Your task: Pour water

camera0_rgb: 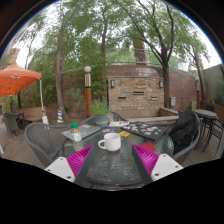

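Right, left to right from your gripper camera. Far left: an orange umbrella [17, 78] over a dark chair [14, 122], well back from your worktop. Nearer, a mesh chair [44, 142] sits at the left side of the round glass worktop [105, 165].

On the worktop, beyond your left finger: a small clear bottle [75, 132] with a green cap, upright. Behind it lies a flat tray-like item [80, 131]; can't make out what it is.

Your gripper [112, 160] is held level, pointing straight across the worktop, with the fingers spread wide apart and nothing pressed between them. Left pad [79, 159] and right pad [146, 160] both show clear.

White mug [111, 143] stands upright on the glass, just ahead of the fingertips and centred between them, gap on either side, handle toward the left. No contact with either finger.

Right of the mug: some small items [140, 129] on the far part of the worktop, too small to identify. Then a dark chair [185, 132] at the right side.

Background: brick wall [135, 90], a post [88, 90], trees overhead.
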A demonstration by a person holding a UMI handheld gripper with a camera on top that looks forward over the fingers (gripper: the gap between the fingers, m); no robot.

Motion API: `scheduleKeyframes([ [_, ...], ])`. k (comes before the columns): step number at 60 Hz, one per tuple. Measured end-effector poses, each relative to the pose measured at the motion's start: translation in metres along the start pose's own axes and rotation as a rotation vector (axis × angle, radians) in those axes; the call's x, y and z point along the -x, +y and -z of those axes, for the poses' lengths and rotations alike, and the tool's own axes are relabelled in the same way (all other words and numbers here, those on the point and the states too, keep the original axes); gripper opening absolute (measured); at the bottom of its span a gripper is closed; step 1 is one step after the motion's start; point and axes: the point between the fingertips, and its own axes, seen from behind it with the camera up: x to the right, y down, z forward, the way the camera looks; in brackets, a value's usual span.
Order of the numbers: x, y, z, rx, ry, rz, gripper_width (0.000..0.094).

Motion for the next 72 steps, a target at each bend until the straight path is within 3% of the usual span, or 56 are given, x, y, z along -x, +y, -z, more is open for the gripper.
scheduleKeyframes([
  [20, 0.05, 0.008, -0.042, -0.027, -0.019, -0.007, 0.083],
  [41, 0.167, 0.026, -0.182, -0.037, -0.067, -0.101, 0.0831],
  [54, 0.187, 0.034, -0.255, -0.024, 0.013, 0.009, 0.0817],
  [58, 0.183, 0.04, -0.277, -0.029, 0.035, 0.043, 0.0717],
  [61, 0.185, 0.048, -0.288, -0.014, 0.039, 0.07, 0.0466],
  [72, 0.178, 0.053, -0.297, -0.025, 0.055, 0.101, 0.0455],
])
